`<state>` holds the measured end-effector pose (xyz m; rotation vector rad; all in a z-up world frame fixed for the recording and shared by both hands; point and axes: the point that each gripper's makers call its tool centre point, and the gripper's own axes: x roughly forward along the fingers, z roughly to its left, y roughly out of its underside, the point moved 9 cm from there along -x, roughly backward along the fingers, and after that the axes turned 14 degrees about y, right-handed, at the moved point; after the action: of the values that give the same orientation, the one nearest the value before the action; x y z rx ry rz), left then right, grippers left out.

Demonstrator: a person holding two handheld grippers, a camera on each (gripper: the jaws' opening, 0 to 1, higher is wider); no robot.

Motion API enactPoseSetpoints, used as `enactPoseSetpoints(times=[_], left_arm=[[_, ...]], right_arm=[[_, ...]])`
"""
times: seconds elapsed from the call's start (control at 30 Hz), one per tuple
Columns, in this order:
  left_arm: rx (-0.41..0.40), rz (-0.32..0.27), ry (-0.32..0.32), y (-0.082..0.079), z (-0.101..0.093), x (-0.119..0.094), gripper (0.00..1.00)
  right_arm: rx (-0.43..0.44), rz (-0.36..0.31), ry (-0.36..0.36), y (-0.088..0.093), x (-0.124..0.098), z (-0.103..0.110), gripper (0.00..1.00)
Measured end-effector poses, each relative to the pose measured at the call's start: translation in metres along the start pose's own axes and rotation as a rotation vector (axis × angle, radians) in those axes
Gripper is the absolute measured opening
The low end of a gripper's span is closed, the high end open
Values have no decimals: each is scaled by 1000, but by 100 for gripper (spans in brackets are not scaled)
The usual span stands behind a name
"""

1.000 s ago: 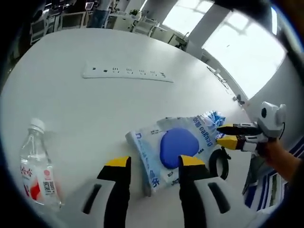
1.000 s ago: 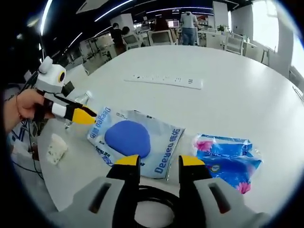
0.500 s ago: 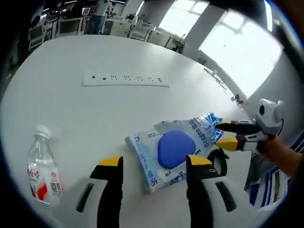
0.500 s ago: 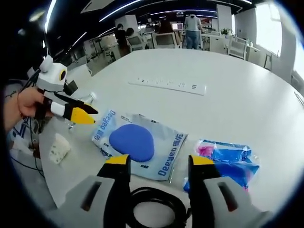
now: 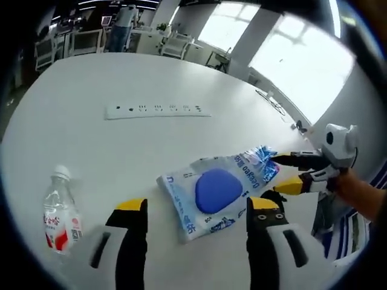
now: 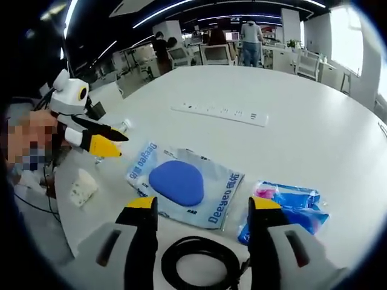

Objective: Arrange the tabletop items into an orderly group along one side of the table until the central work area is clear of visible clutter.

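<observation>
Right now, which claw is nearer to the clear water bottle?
Left. The left claw hovers open just beside the water bottle; the right claw is beyond the blue-and-white pack.

— Obscured items?
— In the right gripper view, the black cable coil (image 6: 199,264) between the fingers is cut off at the bottom edge. The tissue pack (image 6: 289,205) is partly hidden behind the right finger (image 6: 267,232).
— Legibility?
— Bottle (image 5: 58,217) label print, left of the left finger, too small to read.
</observation>
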<state>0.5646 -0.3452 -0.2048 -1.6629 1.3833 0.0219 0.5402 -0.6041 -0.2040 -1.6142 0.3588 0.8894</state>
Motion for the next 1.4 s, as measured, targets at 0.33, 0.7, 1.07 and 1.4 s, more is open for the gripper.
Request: enactPoseSetpoints(times=[0.33, 0.7, 1.07, 1.4], left_arm=[[41, -23, 8, 1, -13, -18, 80], [57, -63, 7, 5, -24, -49, 84], [84, -86, 16, 13, -33, -82, 87], [97, -103, 10, 22, -33, -119, 87]], right_arm=[[-19, -23, -39, -5, -14, 7, 66], [-48, -47, -98, -12, -25, 18, 66], [-68, -61, -133, -13, -40, 33, 66], [-71, -87, -148, -22, -51, 51, 66]])
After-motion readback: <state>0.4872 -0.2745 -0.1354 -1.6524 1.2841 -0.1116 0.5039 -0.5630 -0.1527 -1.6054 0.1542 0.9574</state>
